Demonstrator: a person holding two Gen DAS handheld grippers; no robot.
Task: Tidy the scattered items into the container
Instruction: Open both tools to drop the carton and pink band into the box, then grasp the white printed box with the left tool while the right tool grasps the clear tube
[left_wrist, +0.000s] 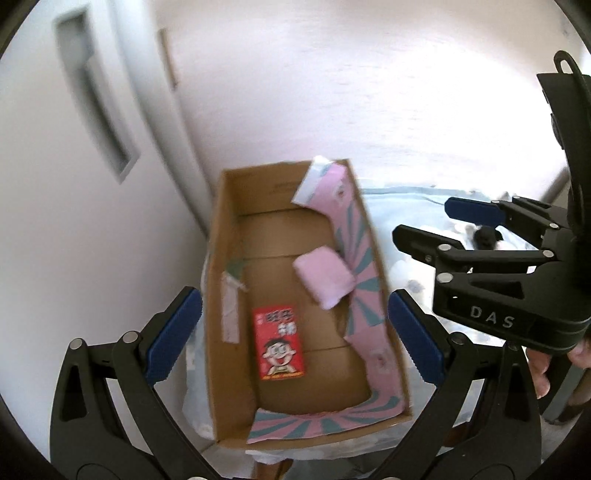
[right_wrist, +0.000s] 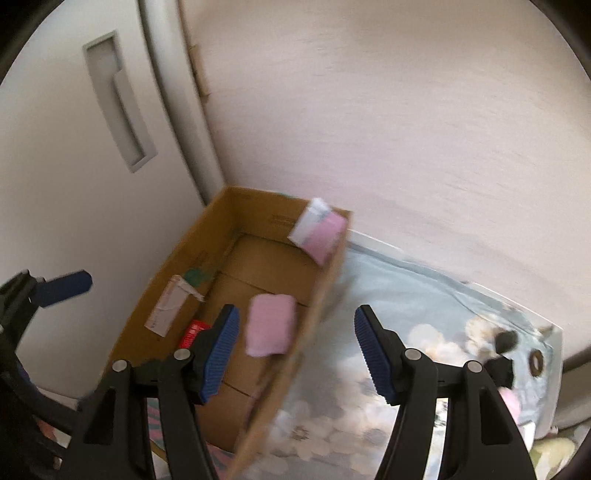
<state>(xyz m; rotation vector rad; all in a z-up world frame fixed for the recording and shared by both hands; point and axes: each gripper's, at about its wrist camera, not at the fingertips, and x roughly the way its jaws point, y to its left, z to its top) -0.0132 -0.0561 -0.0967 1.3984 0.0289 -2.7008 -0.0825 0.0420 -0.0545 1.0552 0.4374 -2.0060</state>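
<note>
Cardboard box (left_wrist: 225, 236): pink cloth (left_wrist: 325, 280); red packet (left_wrist: 280, 343) inside

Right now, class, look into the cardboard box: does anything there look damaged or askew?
Yes. The cardboard box has a pink and teal lining that looks torn and is peeling off its right wall. The pink pack lies tilted on the floor of the box, and the red packet lies flat beside it.
</note>
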